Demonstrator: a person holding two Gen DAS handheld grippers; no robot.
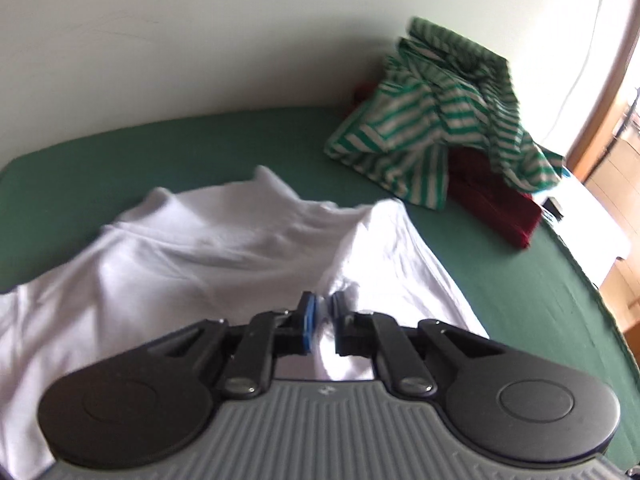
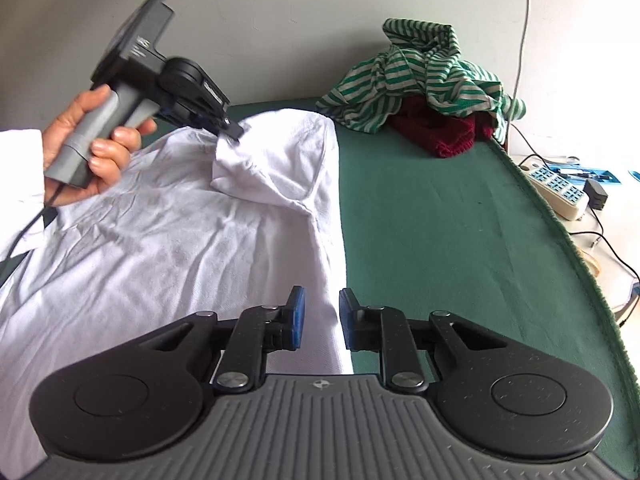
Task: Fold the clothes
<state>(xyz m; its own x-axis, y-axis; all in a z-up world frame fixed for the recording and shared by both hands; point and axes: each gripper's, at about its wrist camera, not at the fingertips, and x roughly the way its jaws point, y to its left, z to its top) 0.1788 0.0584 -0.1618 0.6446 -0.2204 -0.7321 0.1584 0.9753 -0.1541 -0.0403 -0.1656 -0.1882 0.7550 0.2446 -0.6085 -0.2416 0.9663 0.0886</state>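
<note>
A white shirt lies spread on the green table cover. My left gripper is shut on a bunched fold of the shirt near its far edge, lifting that cloth a little; a hand holds the gripper's handle. My right gripper hovers over the shirt's near right edge. Its jaws stand a little apart, with the hem showing below the gap, and the blue pads do not press on cloth.
A green-and-white striped garment is heaped on a dark red knit at the far right of the table. Beyond the table's right edge lie a power strip and cables. A pale wall runs behind.
</note>
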